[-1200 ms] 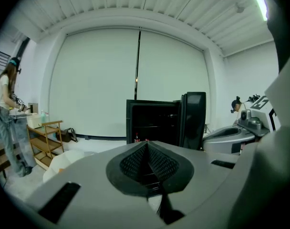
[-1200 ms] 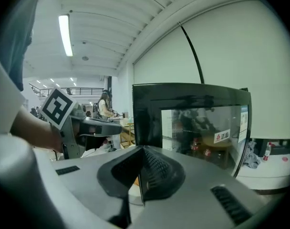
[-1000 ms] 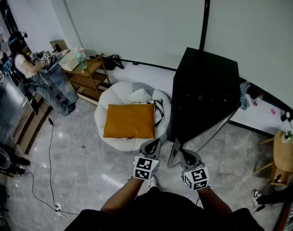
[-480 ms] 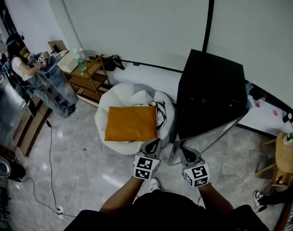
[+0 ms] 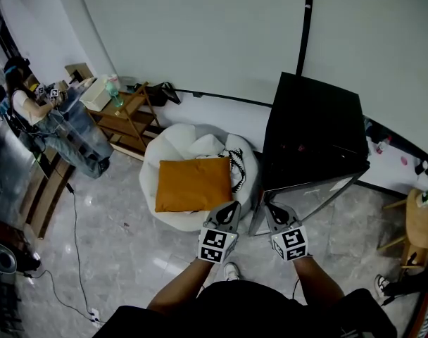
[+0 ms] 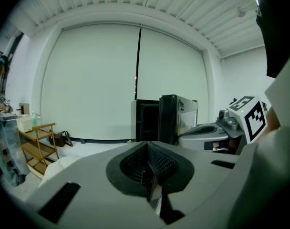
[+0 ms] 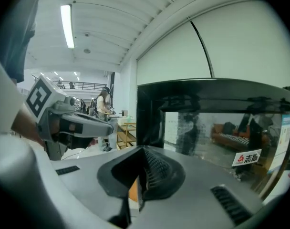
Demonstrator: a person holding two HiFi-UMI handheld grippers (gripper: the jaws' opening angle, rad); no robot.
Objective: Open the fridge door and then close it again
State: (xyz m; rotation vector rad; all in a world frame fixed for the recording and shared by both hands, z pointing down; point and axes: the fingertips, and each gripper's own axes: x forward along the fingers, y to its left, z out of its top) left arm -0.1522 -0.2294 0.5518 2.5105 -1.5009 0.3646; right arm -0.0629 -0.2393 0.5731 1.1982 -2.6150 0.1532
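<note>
Looking down in the head view, the fridge (image 5: pixel 309 139) stands against the wall, its glass door seemingly shut, so both opening and closing remain. The left gripper (image 5: pixel 230 208) and right gripper (image 5: pixel 272 210) hover near its front lower corner, not touching. Left gripper view: jaws pressed together, empty, fridge ahead. Right gripper view: jaws likewise closed on nothing — door glass just beyond.

At lower centre of the head view, the left forearm (image 5: pixel 180 289) and right forearm (image 5: pixel 314 282) reach upward, holding the left tool (image 5: pixel 230 210) and right tool (image 5: pixel 272 211) side by side, each with jaws pressed together and empty.
</note>
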